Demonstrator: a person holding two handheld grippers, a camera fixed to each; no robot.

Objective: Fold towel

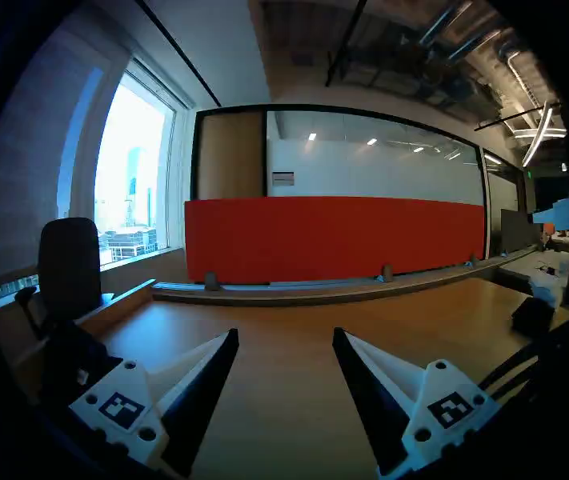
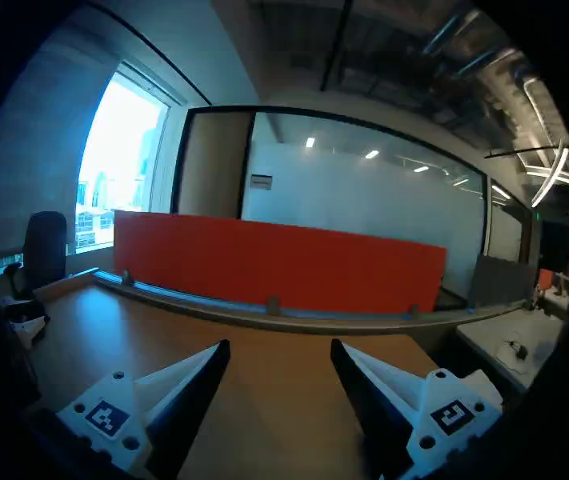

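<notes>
Towel first: I cannot tell where it is lying from where I am looking. In the left gripper view the left gripper (image 1: 284, 332) is hovering over a smooth, pale brown wooden tabletop (image 1: 284, 416). Its two white, black-edged wedge fingers (image 1: 204, 372) are spreading wide apart, with the wood showing through the gap between them. A long orange-red divider panel (image 1: 332, 238) is standing upright along the table's far edge. A black high-backed office chair (image 1: 68, 268) is sitting at the left, just in front of a tall bright window (image 1: 132, 192). A small dark object (image 1: 532, 314) is resting on the table at the far right, too dim to make out.

In the right gripper view the right gripper (image 2: 279, 344) is hanging over the same kind of wooden surface. Its fingers (image 2: 380, 384) are likewise standing well apart and are not pressing on anything. Beyond the divider a glass wall with a dark frame (image 2: 364, 192) is reflecting ceiling lights. A white desk (image 2: 508, 332) is showing off to the right.
</notes>
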